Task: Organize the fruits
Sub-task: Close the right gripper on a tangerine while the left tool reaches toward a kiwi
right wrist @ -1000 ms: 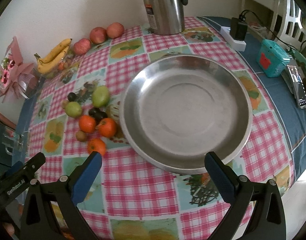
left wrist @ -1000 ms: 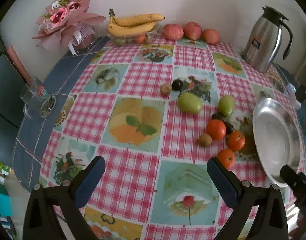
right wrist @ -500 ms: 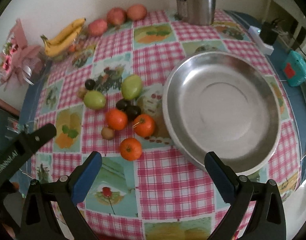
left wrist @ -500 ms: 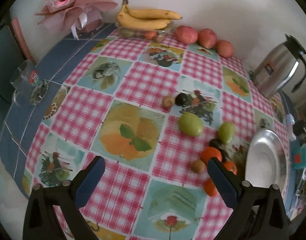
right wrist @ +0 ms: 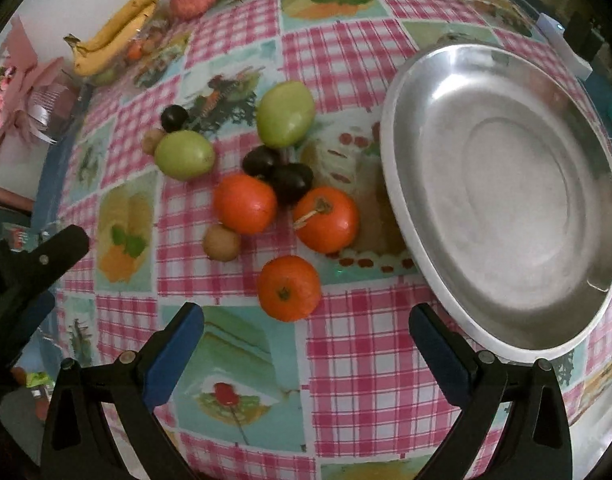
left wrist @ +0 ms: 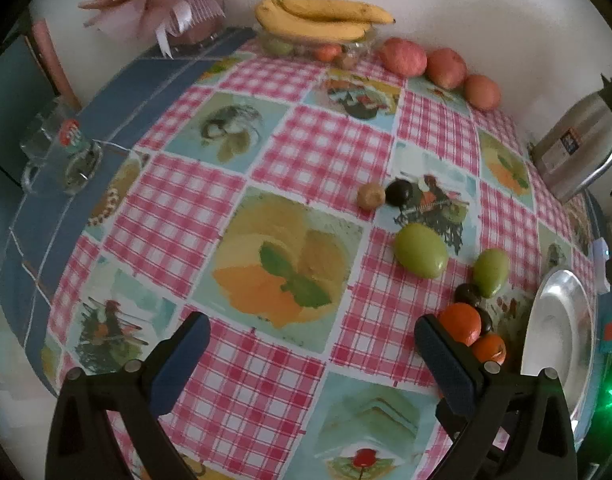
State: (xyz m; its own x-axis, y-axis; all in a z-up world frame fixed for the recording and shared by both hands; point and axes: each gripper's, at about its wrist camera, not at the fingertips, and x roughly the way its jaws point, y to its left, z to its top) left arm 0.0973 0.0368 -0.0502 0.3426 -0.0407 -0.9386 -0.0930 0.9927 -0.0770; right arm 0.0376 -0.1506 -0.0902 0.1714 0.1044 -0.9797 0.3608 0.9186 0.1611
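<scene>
Currently, left to right:
Left claw (left wrist: 311, 354): held above the checked surface (left wrist: 306, 148), tilted down at it, fingers spread wide, gripping nothing; its dark body also shows at the left edge of the right wrist view.
Bananas (left wrist: 325, 16): at the far edge of the surface against the wall, with three red apples (left wrist: 441, 66) lined up beside them.
Green fruits (right wrist: 184, 155): two, one near the middle of the surface, the other (right wrist: 285, 114) closer to the plate, with a small dark fruit (right wrist: 174, 117) and a small brown fruit (right wrist: 152, 140) just beyond.
Oranges: three in a loose cluster, one (right wrist: 244, 203) touching two dark plums (right wrist: 278, 172), one (right wrist: 325, 220) just beside the plate, one (right wrist: 288, 288) nearest the right claw.
Right claw (right wrist: 306, 354): above the near edge of the surface, angled down, fingers wide apart and empty, the nearest orange just ahead between them.
Steel plate (right wrist: 505, 200): toward the right edge of the surface, holding no fruit.
</scene>
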